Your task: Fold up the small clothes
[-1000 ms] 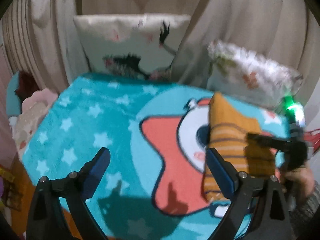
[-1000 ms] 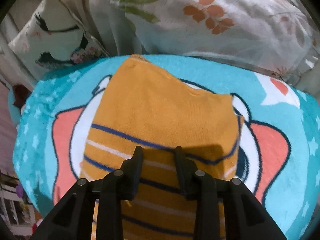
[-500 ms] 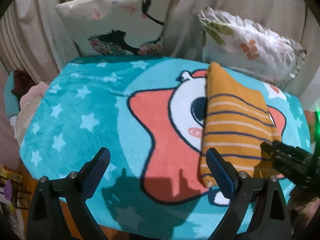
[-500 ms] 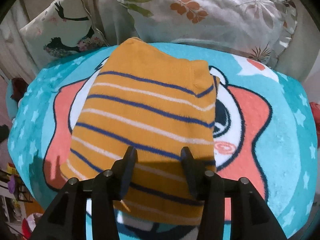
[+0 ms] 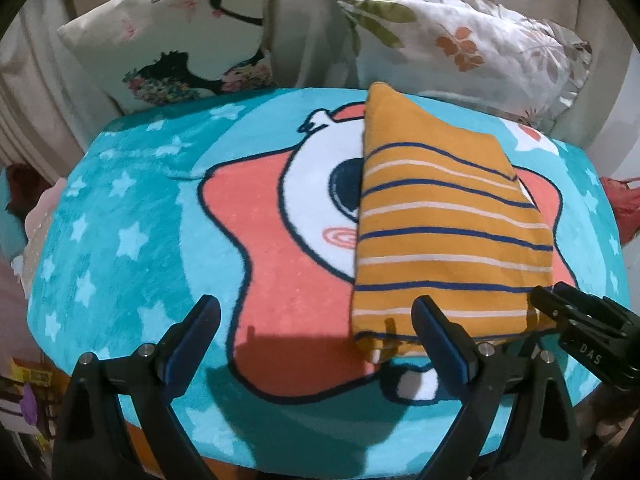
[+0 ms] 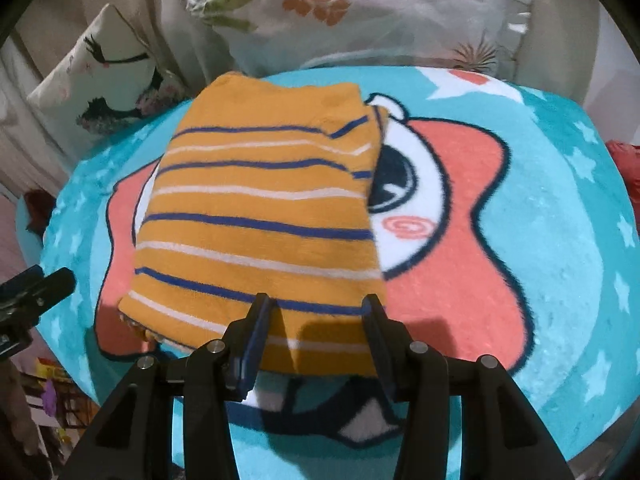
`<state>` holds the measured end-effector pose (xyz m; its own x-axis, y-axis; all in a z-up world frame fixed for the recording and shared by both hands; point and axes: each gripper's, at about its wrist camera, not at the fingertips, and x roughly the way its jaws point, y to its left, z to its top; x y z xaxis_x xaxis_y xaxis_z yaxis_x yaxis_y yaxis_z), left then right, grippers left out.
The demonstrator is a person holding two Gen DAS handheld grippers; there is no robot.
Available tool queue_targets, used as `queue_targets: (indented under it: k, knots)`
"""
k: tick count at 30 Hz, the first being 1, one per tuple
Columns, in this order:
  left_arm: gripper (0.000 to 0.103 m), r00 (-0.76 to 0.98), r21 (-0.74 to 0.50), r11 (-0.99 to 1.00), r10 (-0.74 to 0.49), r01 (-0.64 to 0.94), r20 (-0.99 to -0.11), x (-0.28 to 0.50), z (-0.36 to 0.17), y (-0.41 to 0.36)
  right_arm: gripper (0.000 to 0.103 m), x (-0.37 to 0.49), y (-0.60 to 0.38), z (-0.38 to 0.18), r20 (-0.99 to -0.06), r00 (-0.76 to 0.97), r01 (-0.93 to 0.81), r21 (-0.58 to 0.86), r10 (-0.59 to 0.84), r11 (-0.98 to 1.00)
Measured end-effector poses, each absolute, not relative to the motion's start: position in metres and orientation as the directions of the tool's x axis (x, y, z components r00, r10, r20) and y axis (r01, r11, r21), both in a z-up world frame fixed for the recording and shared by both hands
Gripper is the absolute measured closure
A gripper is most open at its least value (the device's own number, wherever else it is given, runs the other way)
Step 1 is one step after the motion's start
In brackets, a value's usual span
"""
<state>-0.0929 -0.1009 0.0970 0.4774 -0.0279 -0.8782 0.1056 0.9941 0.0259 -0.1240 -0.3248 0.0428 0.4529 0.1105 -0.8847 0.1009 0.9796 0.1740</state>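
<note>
With the folded mustard-orange knit garment with navy and white stripes (image 6: 260, 216) lying flat on the teal star-print fleece blanket (image 5: 132, 216), a clean withdrawal is advised: right gripper (image 6: 316, 320), now spread wider than a second ago, holds nothing above the near hem, and left gripper (image 5: 316, 332) is parted and empty, the garment ahead to its right.

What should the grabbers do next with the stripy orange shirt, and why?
Probably back both away. The shirt already lies folded flat on the blanket, and the right gripper and left gripper are open, holding nothing.
</note>
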Motion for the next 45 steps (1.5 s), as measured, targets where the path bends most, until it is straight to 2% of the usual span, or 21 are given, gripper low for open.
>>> queue_targets:
  k: [4, 7, 11, 16, 20, 23, 25, 28, 32, 34, 36, 39, 43, 45]
  knots:
    - [0.007, 0.477, -0.001, 0.991, -0.065, 0.133, -0.877, -0.087, 0.099, -0.104, 0.051, -0.132, -0.344, 0.043, -0.879, 0.459, 0.154, 0.225, 0.132, 0.962]
    - [0.007, 0.453, -0.100, 0.984, -0.158, 0.149, -0.878, -0.064, 0.097, -0.093, 0.051, -0.127, -0.361, 0.048, -0.855, 0.480, 0.180, 0.316, 0.197, 0.932]
    - [0.007, 0.409, -0.184, 0.974, -0.222, 0.130, -0.885, -0.022, 0.082, -0.080, 0.042, -0.105, -0.384, 0.052, -0.801, 0.525, 0.221, 0.456, 0.289, 0.862]
    - [0.007, 0.302, -0.315, 0.940, -0.341, 0.134, -0.890, 0.022, 0.048, -0.084, 0.041, -0.062, -0.390, 0.035, -0.794, 0.511, 0.247, 0.502, 0.329, 0.829]
    - [0.007, 0.255, -0.330, 0.934, -0.356, 0.137, -0.899, 0.035, 0.027, -0.096, 0.041, -0.025, -0.382, 0.009, -0.796, 0.469, 0.244, 0.533, 0.382, 0.810]
    - [0.007, 0.246, -0.307, 0.942, -0.333, 0.136, -0.910, 0.039, 0.018, -0.103, 0.043, -0.012, -0.378, 0.001, -0.809, 0.466, 0.272, 0.516, 0.358, 0.812]
    - [0.007, 0.236, -0.308, 0.942, -0.333, 0.134, -0.913, 0.042, 0.015, -0.104, 0.041, -0.007, -0.378, -0.004, -0.812, 0.462, 0.297, 0.521, 0.358, 0.800]
    - [0.010, 0.243, -0.303, 0.939, -0.336, 0.162, -0.910, 0.040, 0.026, -0.102, 0.040, -0.004, -0.378, 0.002, -0.829, 0.435, 0.303, 0.502, 0.351, 0.810]
    - [0.011, 0.284, -0.318, 0.937, -0.348, 0.147, -0.893, 0.042, 0.044, -0.092, 0.040, -0.006, -0.376, 0.043, -0.856, 0.481, 0.297, 0.362, 0.189, 0.884]
    - [0.011, 0.286, -0.325, 0.937, -0.349, 0.128, -0.893, 0.049, 0.044, -0.090, 0.045, 0.000, -0.366, 0.066, -0.829, 0.528, 0.244, 0.354, 0.183, 0.903]
    - [0.011, 0.282, -0.315, 0.942, -0.334, 0.114, -0.899, 0.057, 0.041, -0.091, 0.067, 0.013, -0.351, 0.078, -0.820, 0.536, 0.175, 0.340, 0.200, 0.924]
    - [0.011, 0.276, -0.283, 0.952, -0.305, 0.118, -0.912, 0.065, 0.037, -0.091, 0.068, 0.035, -0.327, 0.069, -0.838, 0.483, 0.119, 0.352, 0.256, 0.928]
    - [0.011, 0.272, -0.241, 0.961, -0.270, 0.135, -0.924, 0.063, 0.036, -0.083, 0.067, 0.068, -0.311, 0.022, -0.915, 0.361, 0.127, 0.241, 0.182, 0.962]
    - [0.011, 0.278, -0.217, 0.966, -0.250, 0.143, -0.928, 0.059, 0.040, -0.073, 0.066, 0.072, -0.313, 0.029, -0.914, 0.372, 0.159, 0.235, 0.162, 0.959]
